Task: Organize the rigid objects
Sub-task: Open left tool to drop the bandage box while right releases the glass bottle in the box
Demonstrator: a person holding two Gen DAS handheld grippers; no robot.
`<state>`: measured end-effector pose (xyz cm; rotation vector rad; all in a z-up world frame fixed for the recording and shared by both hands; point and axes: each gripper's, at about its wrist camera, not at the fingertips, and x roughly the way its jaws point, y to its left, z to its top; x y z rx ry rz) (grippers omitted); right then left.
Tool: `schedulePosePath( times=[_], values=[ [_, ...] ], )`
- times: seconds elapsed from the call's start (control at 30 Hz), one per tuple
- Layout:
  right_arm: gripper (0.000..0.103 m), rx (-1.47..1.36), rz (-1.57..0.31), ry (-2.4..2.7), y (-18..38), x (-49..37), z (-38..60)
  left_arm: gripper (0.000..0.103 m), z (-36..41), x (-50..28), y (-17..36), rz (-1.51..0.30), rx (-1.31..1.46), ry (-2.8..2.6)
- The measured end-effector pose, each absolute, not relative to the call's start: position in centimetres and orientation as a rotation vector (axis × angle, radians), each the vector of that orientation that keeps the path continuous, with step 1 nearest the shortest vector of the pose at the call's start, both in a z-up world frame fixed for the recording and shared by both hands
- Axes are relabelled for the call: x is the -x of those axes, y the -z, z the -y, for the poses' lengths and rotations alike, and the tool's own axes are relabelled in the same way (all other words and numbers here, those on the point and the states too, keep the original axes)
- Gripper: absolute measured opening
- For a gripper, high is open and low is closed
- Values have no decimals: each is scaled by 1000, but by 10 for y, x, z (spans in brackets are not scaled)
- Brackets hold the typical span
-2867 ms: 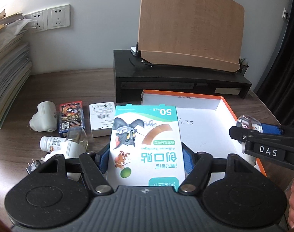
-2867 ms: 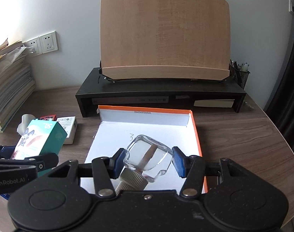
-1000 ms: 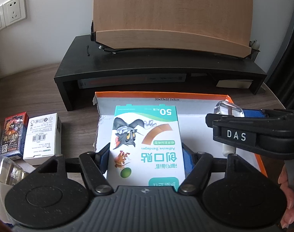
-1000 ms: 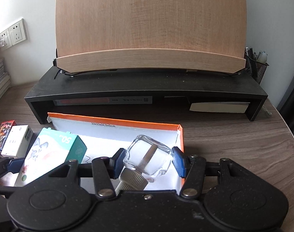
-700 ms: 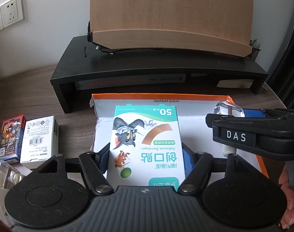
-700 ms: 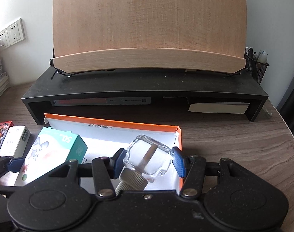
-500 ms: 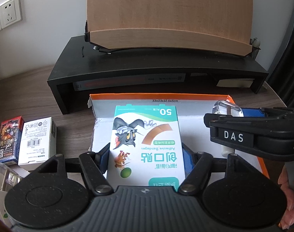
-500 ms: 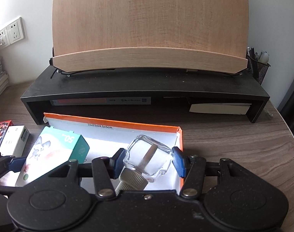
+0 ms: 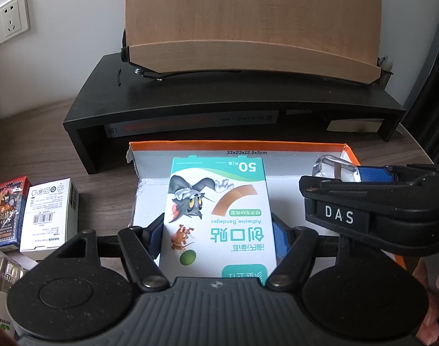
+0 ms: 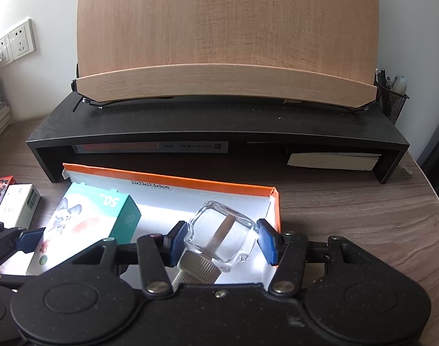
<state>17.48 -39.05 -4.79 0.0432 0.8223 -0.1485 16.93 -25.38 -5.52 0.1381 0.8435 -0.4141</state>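
Left wrist view shows the left gripper clamped on a teal-and-white cartoon bandage carton, held above the shallow orange-rimmed white cardboard tray. Right wrist view shows the right gripper squeezing a clear square glass bottle with ribbed metal cap over the tray's right end, beside the carton.

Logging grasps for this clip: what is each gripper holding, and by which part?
Left gripper: the bandage box, jaws on its long side faces. Right gripper: the square glass bottle, jaws on opposite sides of its body, cap toward the camera.
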Motion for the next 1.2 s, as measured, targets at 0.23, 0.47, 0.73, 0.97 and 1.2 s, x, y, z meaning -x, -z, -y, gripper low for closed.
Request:
schedulePosePath(
  times=[0.23,0.47,0.73,0.97,1.2],
  values=[
    [66,-41,-792,169,42,-171,392,74,258,-169,53,-855,-133,421],
    [78,-60,-751,196,28,-153,393,90,253,-158,39,-858,-125,412],
    [83,-154,-707,227,4,-123,386,99,221,-143,10,-893,-106,355],
    [84,-188,-709,204,-9,-93,358,99,181,-124,-10,-885,-103,302],
    [84,-163,-718,155,-10,-78,311,102,132,-110,-19,-873,-85,266]
  ],
)
